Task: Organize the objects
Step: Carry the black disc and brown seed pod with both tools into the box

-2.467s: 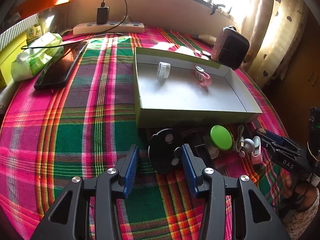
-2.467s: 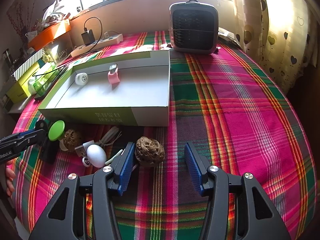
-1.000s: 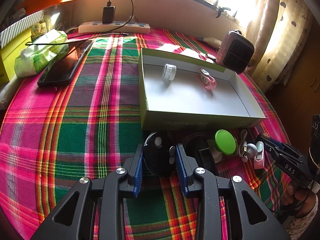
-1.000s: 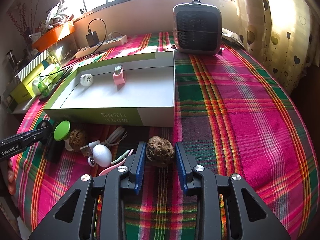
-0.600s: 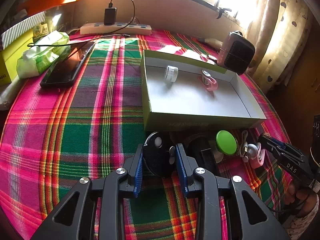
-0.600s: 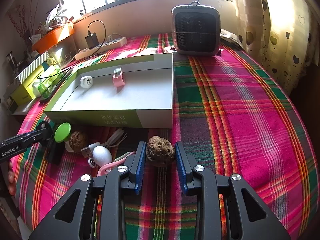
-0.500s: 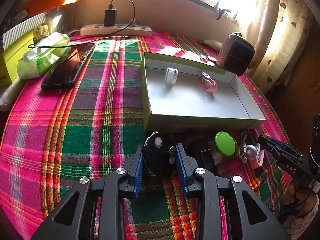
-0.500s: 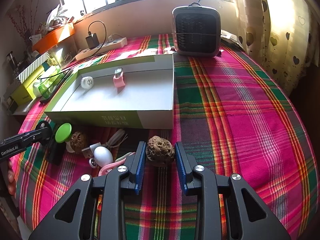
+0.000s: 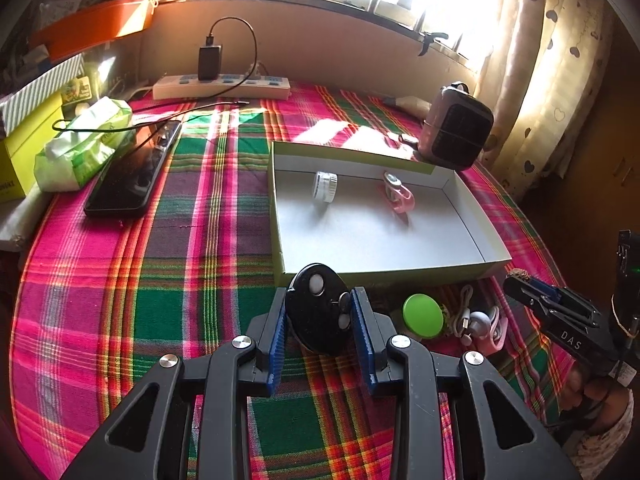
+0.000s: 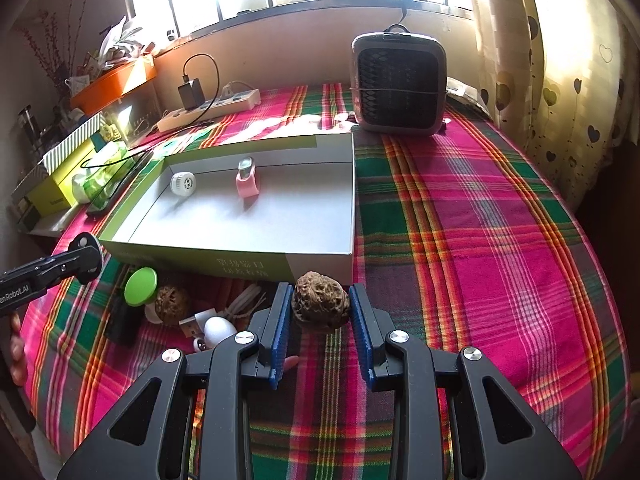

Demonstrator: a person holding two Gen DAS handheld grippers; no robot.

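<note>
My left gripper [image 9: 320,316] is shut on a black oval device [image 9: 318,312] with white buttons, held above the cloth just in front of the box. My right gripper [image 10: 318,312] is shut on a brown walnut [image 10: 320,302], lifted near the box's front right corner. The open green box [image 9: 460,276] with a white floor holds a white round cap [image 9: 325,187] and a pink clip [image 9: 398,196]. In front of the box lie a green-lidded piece [image 9: 423,316], a second walnut [image 10: 172,306], a white egg-shaped piece [image 10: 218,330] and a white cable [image 10: 244,304].
A small grey heater [image 10: 400,88] stands behind the box. A phone [image 9: 128,178], a wipes pack [image 9: 80,148], a power strip [image 9: 222,86] and yellow boxes [image 9: 24,148] are at the left. The plaid cloth [image 10: 480,240] covers the round table.
Both grippers closed on their objects about a second ago. Since then both have lifted them off the cloth and risen, the box now looking lower and farther in view.
</note>
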